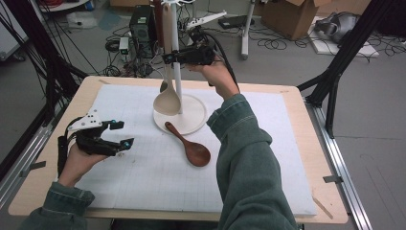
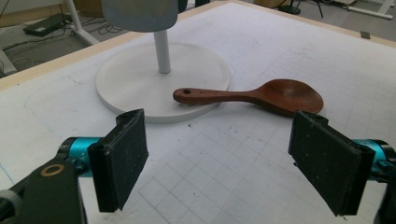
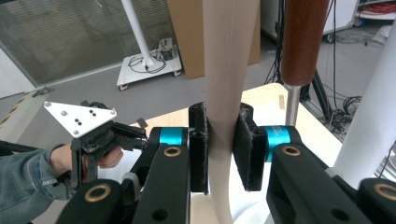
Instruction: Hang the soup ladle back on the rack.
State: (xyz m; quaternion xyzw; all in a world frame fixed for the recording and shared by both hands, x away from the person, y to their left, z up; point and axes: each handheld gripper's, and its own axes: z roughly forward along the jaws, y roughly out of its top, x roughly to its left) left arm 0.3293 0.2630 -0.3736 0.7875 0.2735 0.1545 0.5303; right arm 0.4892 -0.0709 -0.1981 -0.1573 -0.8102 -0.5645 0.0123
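The right hand-held gripper (image 3: 220, 149) is clamping the handle of the pale cream wooden spoon (image 1: 167, 98), which is hanging upright beside the white post of the round white utensil stand (image 1: 190, 122); the long axis of this spoon is running vertically, with the bowl at the bottom, just above the disc base, and the handle rising toward the top of the post. The jaws are closing on the handle from its two sides, so the gripper axis is crossing the spoon axis roughly at a right angle. A dark brown handle (image 3: 301, 39) is hanging just beside the held one. The left hand-held gripper (image 2: 219, 163) is standing wide and holding nothing, low over the white gridded mat (image 1: 143, 182) on the desk (image 1: 330, 211). Ahead of it, the dark reddish-brown wooden spoon (image 2: 254, 95) is lying flat, its long axis running across the line of the jaws, with the holed handle end resting on the rim of the stand base and the bowl on the mat. This left gripper is the nearer one to the lying spoon; a pickup would likely require jaws closing across the handle.
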